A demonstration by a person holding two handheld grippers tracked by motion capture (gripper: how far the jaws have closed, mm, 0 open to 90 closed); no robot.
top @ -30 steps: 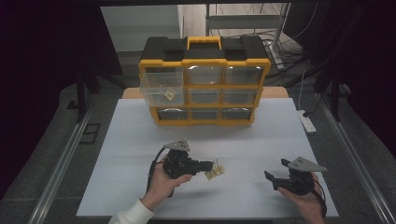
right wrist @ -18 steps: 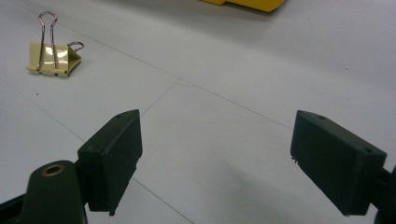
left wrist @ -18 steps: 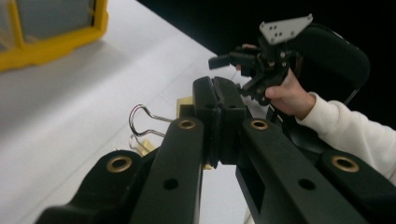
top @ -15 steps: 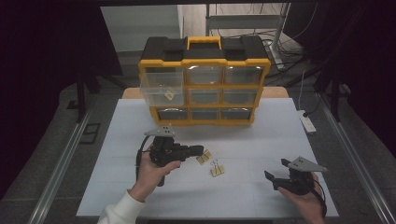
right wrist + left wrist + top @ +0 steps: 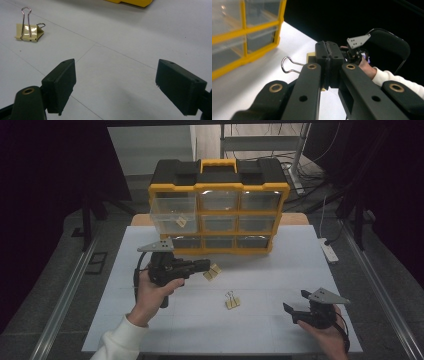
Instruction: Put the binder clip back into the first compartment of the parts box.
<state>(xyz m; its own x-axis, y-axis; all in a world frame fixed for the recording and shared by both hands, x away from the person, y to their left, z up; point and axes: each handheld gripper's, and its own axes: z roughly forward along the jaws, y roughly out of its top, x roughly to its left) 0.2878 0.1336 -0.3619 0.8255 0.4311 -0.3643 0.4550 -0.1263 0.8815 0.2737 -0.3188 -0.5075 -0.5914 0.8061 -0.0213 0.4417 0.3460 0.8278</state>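
White rectangular table (image 5: 165,330): carries all items. Yellow-and-black plastic drawer organiser with clear drawers (image 5: 218,212): stands at the table's far edge, its top-left drawer pulled out, a small clip inside. Left claw (image 5: 207,266): held above the table in front of the organiser, jaws clamped on a cream-yellow metal binder clip with wire handles (image 5: 212,272). Right claw (image 5: 293,308): near the table's front right corner, jaws wide, nothing between them. Second cream-yellow binder clip (image 5: 231,300): lies on the table between the claws.
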